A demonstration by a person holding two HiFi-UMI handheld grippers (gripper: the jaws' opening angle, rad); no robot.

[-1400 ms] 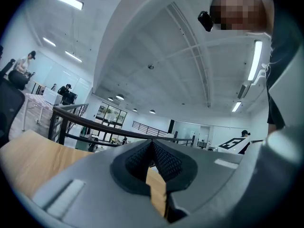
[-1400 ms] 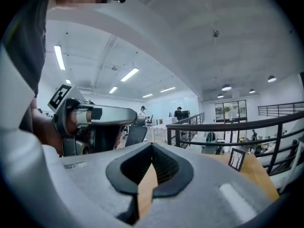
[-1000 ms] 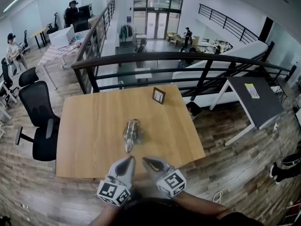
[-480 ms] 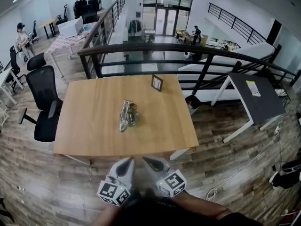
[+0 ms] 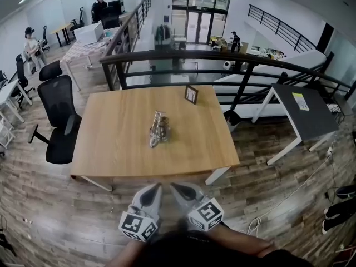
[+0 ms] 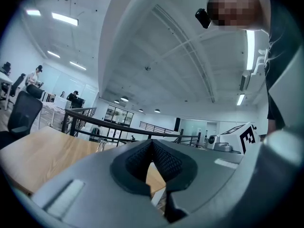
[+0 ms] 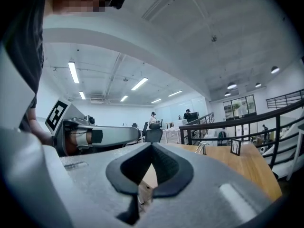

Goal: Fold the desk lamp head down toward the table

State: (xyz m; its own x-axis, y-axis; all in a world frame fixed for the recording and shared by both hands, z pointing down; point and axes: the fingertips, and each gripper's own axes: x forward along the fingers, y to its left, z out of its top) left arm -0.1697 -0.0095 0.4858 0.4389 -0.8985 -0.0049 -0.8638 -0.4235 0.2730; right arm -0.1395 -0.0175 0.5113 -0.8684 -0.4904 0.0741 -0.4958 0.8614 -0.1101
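**A:** How far along am I?

**B:** As I judge it, you have no hand in the job right now. You stand off the near edge of the table (image 5: 111, 166), and neither claw touches anything on it.

**A:** What's around?

**B:** There's an office chair (image 5: 58, 121) at the table's left side. The desk lamp (image 5: 158, 129) sits near the middle of the table, well apart from both claws. A small picture frame (image 5: 191, 94) stands beyond it, by the far edge.

**A:** Is the lamp's head down?

**B:** I can't tell. From above it looks low and bunched, but it's too small to read.

**A:** And the claws?

**B:** Your left claw (image 5: 152, 189) and right claw (image 5: 179, 189) sit side by side close to you, pointing level toward the table. In each claw's own view the jaws are together, pads meeting at the tips, with nothing between them. Both are closed and empty.

**A:** So what's left?

**B:** If the head is up, everything. You'd step in, open a claw, take the head and press it down toward the table.
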